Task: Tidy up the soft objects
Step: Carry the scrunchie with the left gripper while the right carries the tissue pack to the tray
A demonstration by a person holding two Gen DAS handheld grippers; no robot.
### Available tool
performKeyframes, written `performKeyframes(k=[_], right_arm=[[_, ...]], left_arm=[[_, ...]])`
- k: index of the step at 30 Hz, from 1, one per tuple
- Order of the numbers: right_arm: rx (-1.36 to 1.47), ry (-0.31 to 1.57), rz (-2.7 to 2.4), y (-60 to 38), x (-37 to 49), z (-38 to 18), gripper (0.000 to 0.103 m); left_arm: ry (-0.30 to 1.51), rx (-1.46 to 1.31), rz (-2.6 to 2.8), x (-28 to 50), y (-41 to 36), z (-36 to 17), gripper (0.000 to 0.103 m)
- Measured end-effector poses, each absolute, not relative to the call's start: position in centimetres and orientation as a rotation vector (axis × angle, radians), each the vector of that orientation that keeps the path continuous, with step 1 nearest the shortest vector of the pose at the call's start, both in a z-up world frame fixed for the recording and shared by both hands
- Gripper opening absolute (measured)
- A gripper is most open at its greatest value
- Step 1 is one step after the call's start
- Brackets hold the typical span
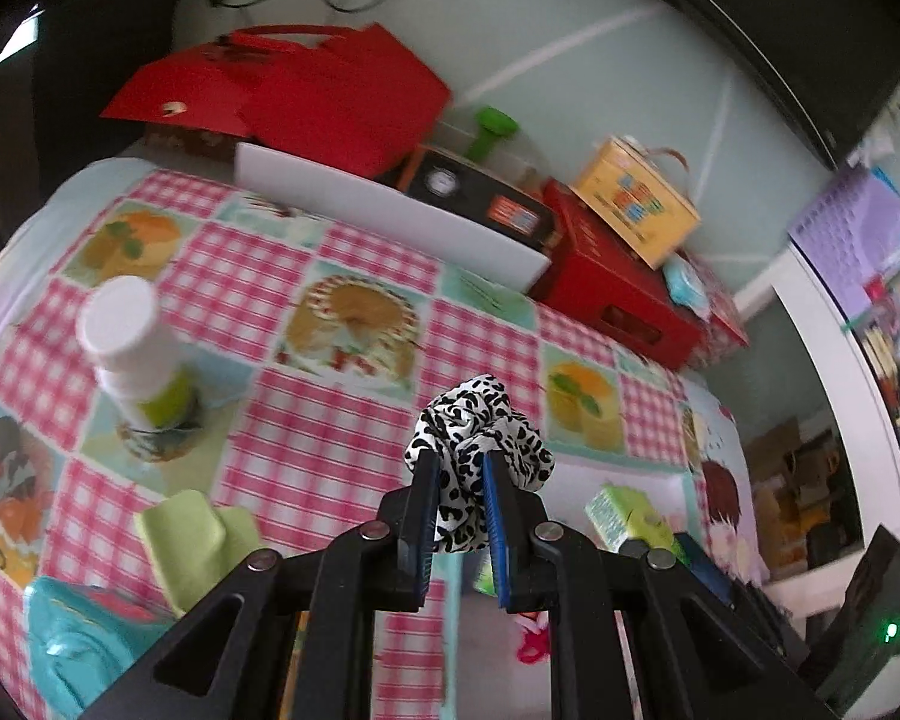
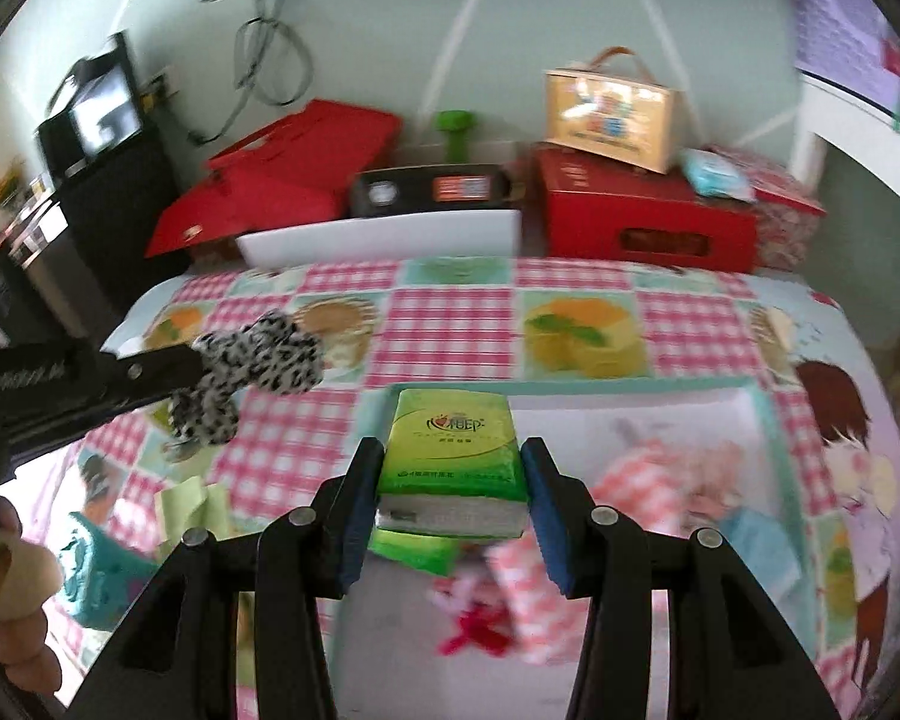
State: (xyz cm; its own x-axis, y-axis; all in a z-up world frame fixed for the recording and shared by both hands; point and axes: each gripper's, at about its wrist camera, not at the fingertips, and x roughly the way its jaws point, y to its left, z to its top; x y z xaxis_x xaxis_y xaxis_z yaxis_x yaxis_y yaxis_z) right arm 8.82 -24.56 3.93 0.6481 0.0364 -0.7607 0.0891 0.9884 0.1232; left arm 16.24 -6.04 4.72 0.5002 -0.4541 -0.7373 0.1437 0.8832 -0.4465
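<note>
**Trainee:** So, with both grippers loaded and off the desk [image 2: 450, 306], what made that carry go well?

**Instructor:** Judging from the scene, keeping each grip steady and heading for the white tray [image 2: 384, 237] at the far edge, if that was the drop spot; I could not be sure. The right gripper [image 2: 450, 480] had its jaws pinching the green tissue pack [image 2: 453, 450] across its width, well above the checked cloth. A soft pack bulges, so squeezing no harder and keeping it level seemed wise. The left gripper [image 1: 459, 510] had its jaws pressed nearly together on the leopard-print scrunchie [image 1: 480, 426], which bunched out past the tips. That loose fabric could snag, so I would have lifted it clear of the bottle [image 1: 132, 354] before crossing.

**Trainee:** And the count, biggest first?

**Instructor:** One desk. Behind it, two red boxes [image 2: 642, 222] that I could tell apart, and one red bag. One white tray. One yellow carton [image 2: 606, 114] with a handle, sitting on a red box. One black box. One white-capped bottle. Two green tissue packs: the held one and another below it [image 2: 414, 549]. One teal pouch [image 1: 72, 642], one folded yellow-green cloth [image 1: 192, 540], one scrunchie. The pink checked things lower down were too blurred to count.
</note>
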Motion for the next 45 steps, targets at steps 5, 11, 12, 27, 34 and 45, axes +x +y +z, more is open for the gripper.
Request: performKeyframes(k=[5, 11, 12, 27, 34, 45], right_arm=[[0.188, 0.87, -0.126, -28.4, 8.1, 3.6, 0.049], [0.228, 0.895, -0.223, -32.1, 7.5, 2.4, 0.049], [0.23, 0.897, -0.229, -32.4, 7.5, 2.3, 0.049], [0.264, 0.959, -0.274, -34.8, 7.5, -0.4, 0.049], [0.273, 0.988, -0.272, -34.9, 7.5, -1.0, 0.049], [0.243, 1.044, -0.283, -34.8, 7.5, -1.0, 0.057]], left_arm=[[0.997, -0.302, -0.412, 15.9, -8.8, 4.3, 0.016], [1.018, -0.26, -0.455, 16.0, -12.2, 3.4, 0.016], [1.021, -0.253, -0.462, 16.0, -12.8, 3.2, 0.016], [1.101, -0.128, -0.499, 15.9, -18.7, -0.6, 0.016], [1.106, -0.081, -0.491, 15.4, -19.4, -0.6, 0.018], [1.122, -0.025, -0.47, 14.9, -19.0, 0.3, 0.038]])
